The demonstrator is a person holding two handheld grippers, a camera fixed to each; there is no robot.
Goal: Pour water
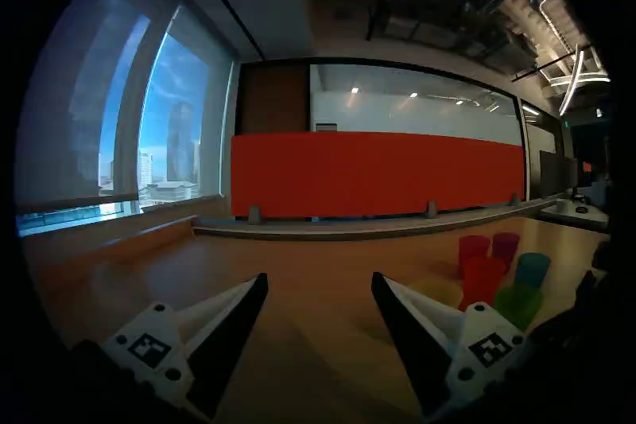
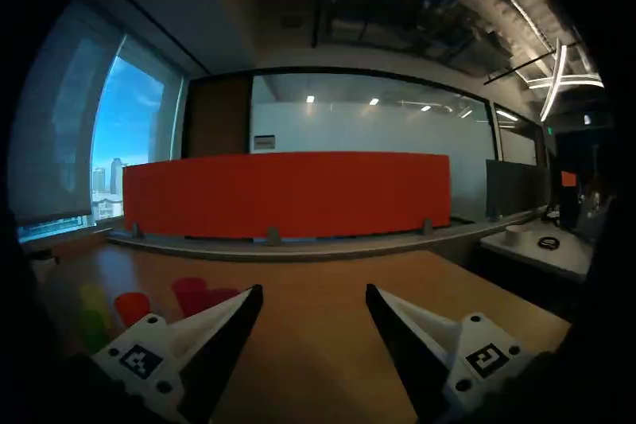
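**Both grippers open and empty above the table, cups off to the side**

Left gripper view: the left gripper point(image 1: 318, 277) has its two fingers spread wide apart with nothing between them. It hangs above a wooden table point(image 1: 318, 328). The cups point(image 1: 483, 279) stand bunched together on the table to the right of the right-hand finger, apart from it. In the bunch, a red cup point(image 1: 473, 247) and a dark pink cup point(image 1: 506, 246) are at the back, and a teal cup point(image 1: 533, 267) is on the right. An orange cup point(image 1: 482, 281) stands in the middle and a green cup point(image 1: 518, 305) is nearest the camera. A yellowish one beside the orange cup is too dim to make out. Cannot tell whether any cup holds water. A long red divider point(image 1: 374, 173) runs along the far edge of the table, and a big window point(image 1: 171, 145) on the left shows sky and towers.

Right gripper view: the right gripper point(image 2: 312, 289) is also spread wide, gripping nothing, above the same wooden top. Here the cups sit at lower left beside the left-hand finger, partly hidden behind it. A side desk point(image 2: 556, 261) on the right carries a white bowl point(image 2: 517, 233) and a small dark object too small to identify.
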